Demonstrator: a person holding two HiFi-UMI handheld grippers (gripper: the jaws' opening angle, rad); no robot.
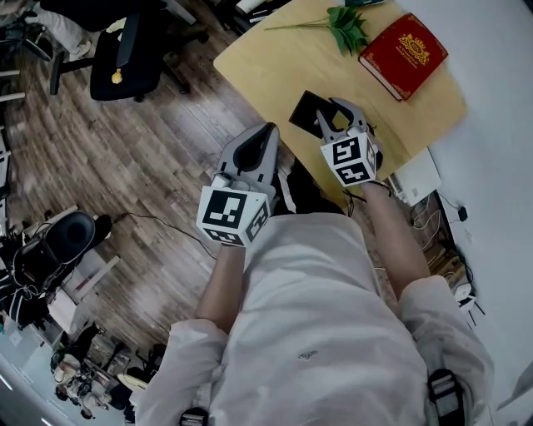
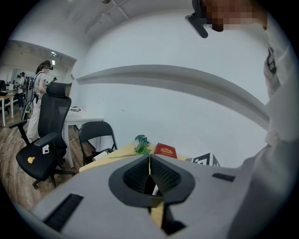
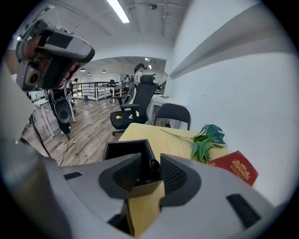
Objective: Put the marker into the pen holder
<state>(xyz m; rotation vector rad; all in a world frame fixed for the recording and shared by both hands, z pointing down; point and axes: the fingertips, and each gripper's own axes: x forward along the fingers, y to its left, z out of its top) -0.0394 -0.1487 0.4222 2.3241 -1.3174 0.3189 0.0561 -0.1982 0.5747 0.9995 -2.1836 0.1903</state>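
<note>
Here, red book (image 1: pixel 403 55) with unreadable gold emblem (image 1: pixel 414 47)

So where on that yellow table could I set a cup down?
Free: the bare table between the pen holder and the green sprig, and the strip from the red book to the near edge. Crowded: where the right claw hangs over the pen holder.

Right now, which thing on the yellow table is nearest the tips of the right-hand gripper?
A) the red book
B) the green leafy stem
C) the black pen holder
C: in the right gripper view the black pen holder sits right at the tips of the open right gripper, while the red book and the green leafy stem lie farther back on the table.
</note>
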